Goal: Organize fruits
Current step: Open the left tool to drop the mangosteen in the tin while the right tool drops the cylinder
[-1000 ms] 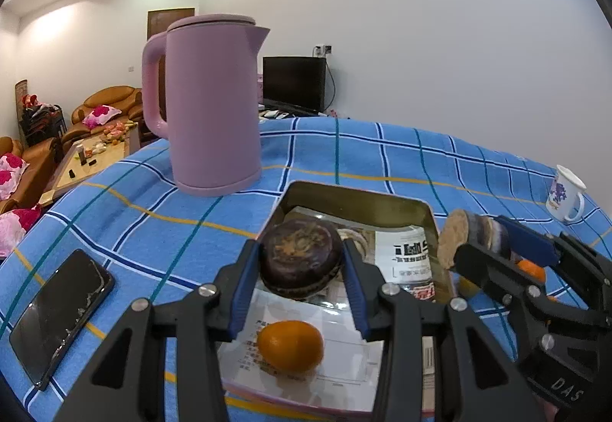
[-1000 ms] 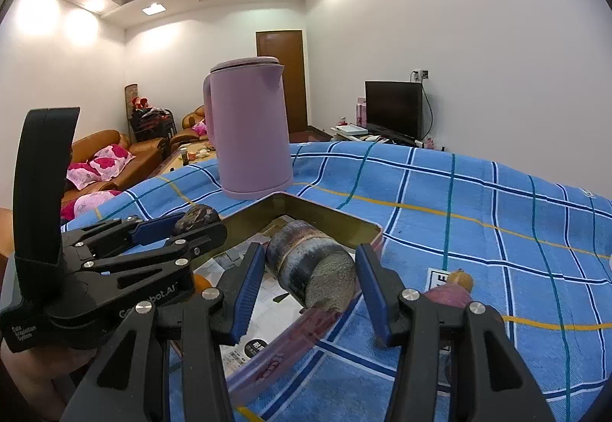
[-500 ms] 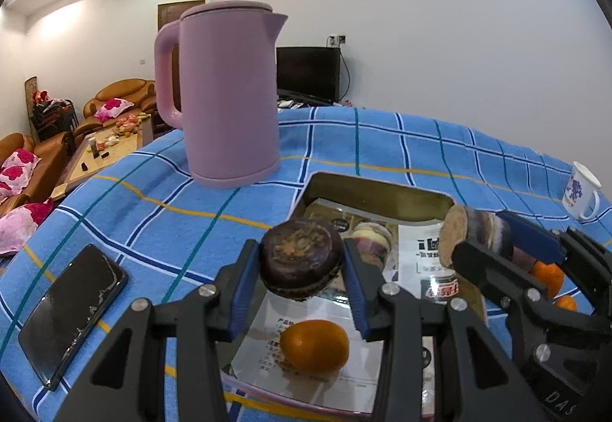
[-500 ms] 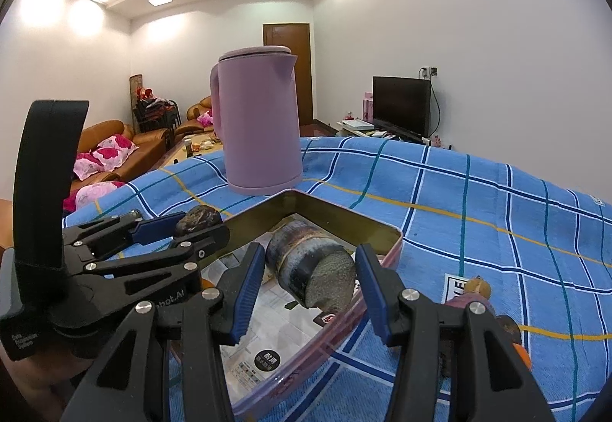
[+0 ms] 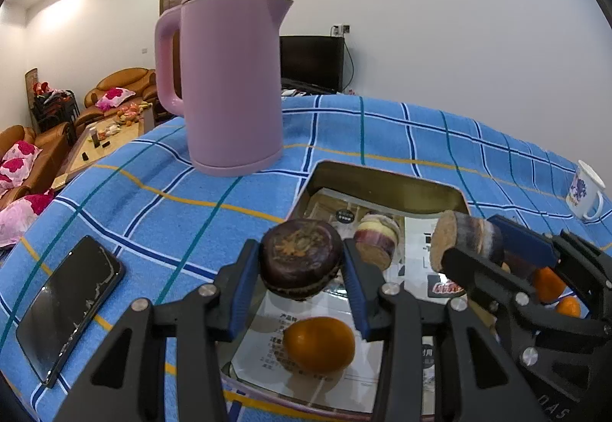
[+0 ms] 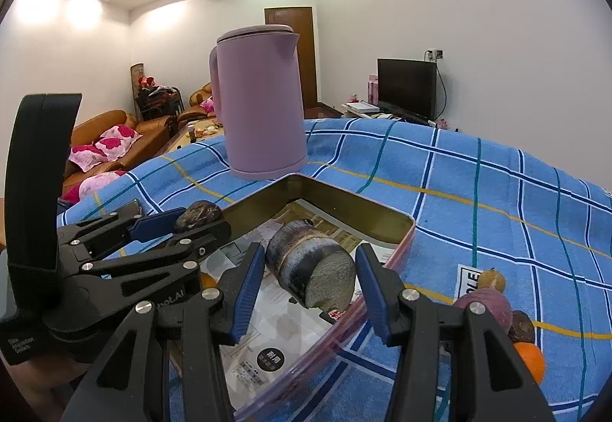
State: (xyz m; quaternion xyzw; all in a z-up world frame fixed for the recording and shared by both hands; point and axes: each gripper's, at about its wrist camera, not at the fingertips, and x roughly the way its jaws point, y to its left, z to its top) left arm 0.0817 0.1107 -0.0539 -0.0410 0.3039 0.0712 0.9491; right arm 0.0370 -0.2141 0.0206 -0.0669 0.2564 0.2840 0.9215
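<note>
Fruit handling, both hands loaded. The left gripper (image 5: pixel 302 263) has its jaws closed part-way on a round, dark purple fruit with a rough brown crown (image 5: pixel 301 256); the blue pads press its left and right flanks at the widest girth, holding it clear above the near end of a rectangular gold-walled tin tray lined with printed paper (image 5: pixel 382 184). The rind looks hard and fairly light, so a firm side grip should suit it, though its roundness could let it roll between flat pads. The right gripper (image 6: pixel 310 271) has its jaws likewise part-closed around a short purple-grey cylindrical cut piece with a pale cut face (image 6: pixel 311 265), held over the tray's right side; contact on the right pad is unclear. It looks dense, stiff and unlikely to bruise. A smooth orange citrus fruit (image 5: pixel 319 343) and a banded cut piece (image 5: pixel 376 240) lie in the tray. More fruit (image 6: pixel 484 301) waits on the blue checked tabletop cloth (image 6: pixel 478 192), right of the tray.
</note>
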